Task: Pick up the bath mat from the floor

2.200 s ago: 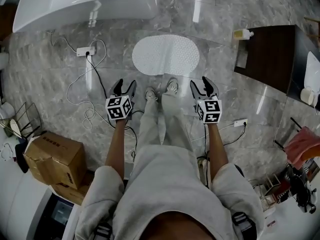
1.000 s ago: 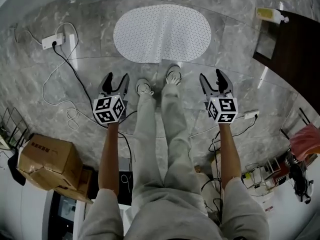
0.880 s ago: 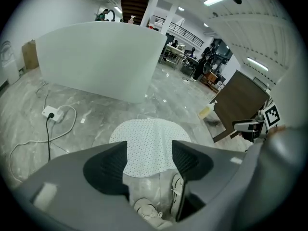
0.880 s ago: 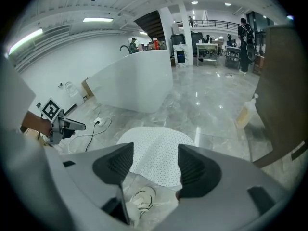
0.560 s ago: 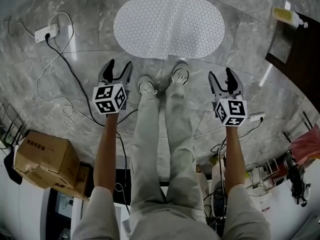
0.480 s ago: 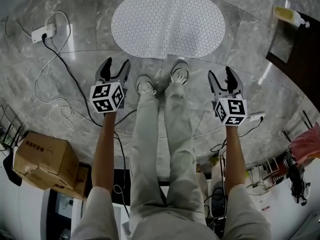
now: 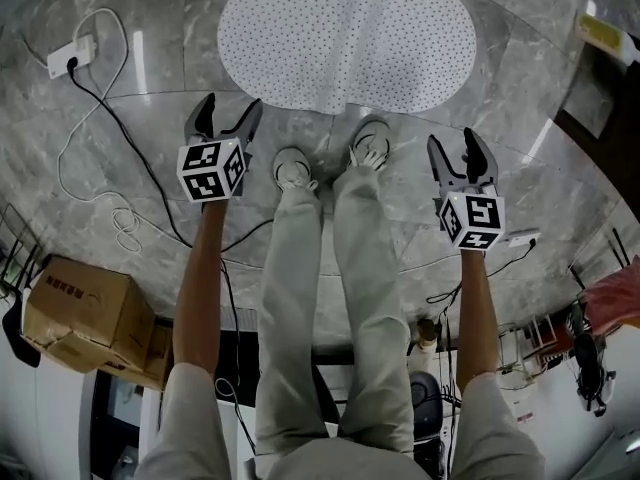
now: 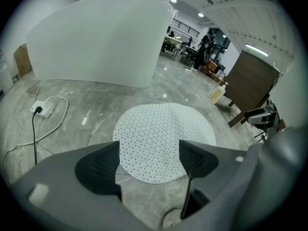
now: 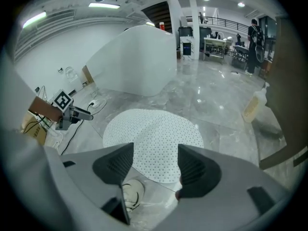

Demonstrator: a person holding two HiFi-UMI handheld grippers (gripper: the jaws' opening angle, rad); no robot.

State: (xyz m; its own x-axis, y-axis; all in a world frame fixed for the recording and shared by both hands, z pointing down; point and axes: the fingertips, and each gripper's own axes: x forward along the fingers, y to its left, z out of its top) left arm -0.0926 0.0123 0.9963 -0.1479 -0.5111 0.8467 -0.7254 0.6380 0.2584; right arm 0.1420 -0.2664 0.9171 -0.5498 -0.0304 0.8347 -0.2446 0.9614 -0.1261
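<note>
Mat [image 7: 345, 38] is lying flat at 12 o'clock; left gripper [image 7: 226, 118], empty, has just been opening wider, right gripper [image 7: 457, 153] is hanging open, empty, both probably aiming for its near edge.

Glossy grey marble floor [image 7: 130, 138]; cardboard box [image 7: 75, 308] at 8 o'clock; dark cabinet [image 7: 612, 128], perhaps wood, at 2 o'clock.

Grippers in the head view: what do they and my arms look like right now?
The left gripper and right gripper match: dark two-pronged jaws, and behind them a white cube bearing black square markers. Seen from their own views, the bodies are grey with dark ribbed pads. The forearms are bare below light grey short sleeves.
</note>
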